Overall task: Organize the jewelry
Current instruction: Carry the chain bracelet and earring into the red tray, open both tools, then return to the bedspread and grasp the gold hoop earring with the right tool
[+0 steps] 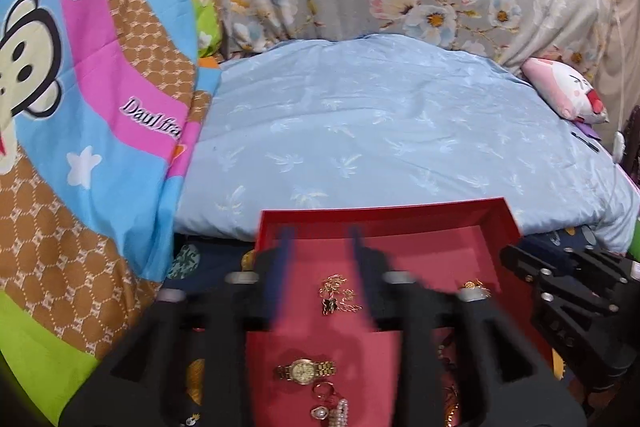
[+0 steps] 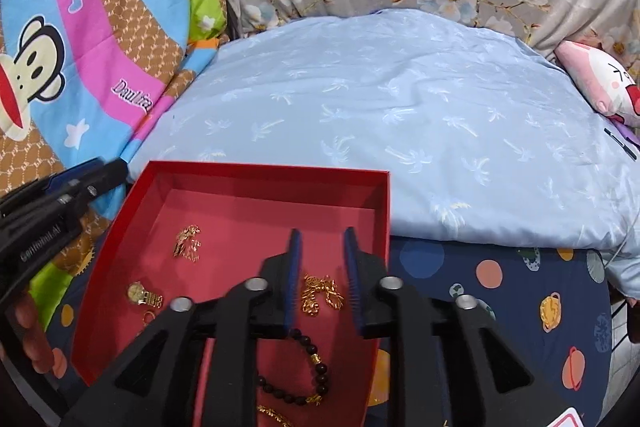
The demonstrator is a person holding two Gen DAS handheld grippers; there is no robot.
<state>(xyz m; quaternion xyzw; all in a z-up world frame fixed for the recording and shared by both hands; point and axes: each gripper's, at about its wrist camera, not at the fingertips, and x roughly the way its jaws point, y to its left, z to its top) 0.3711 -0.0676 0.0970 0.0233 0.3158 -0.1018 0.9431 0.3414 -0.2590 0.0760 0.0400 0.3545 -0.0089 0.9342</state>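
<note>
Both grippers hang over an open red box (image 2: 256, 183) at the bottom of each frame. The left gripper (image 1: 322, 233) and the right gripper (image 2: 322, 233) stand with fingers apart, gripping nothing. Inside lie a gold watch (image 1: 306, 371), a gold chain (image 2: 322, 293) and a dark bead bracelet (image 2: 304, 367).

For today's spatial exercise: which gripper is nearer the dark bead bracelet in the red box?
Right. The right gripper hovers just above the dark bead bracelet, while the left gripper sits beyond the red box, off its far-left corner.
</note>
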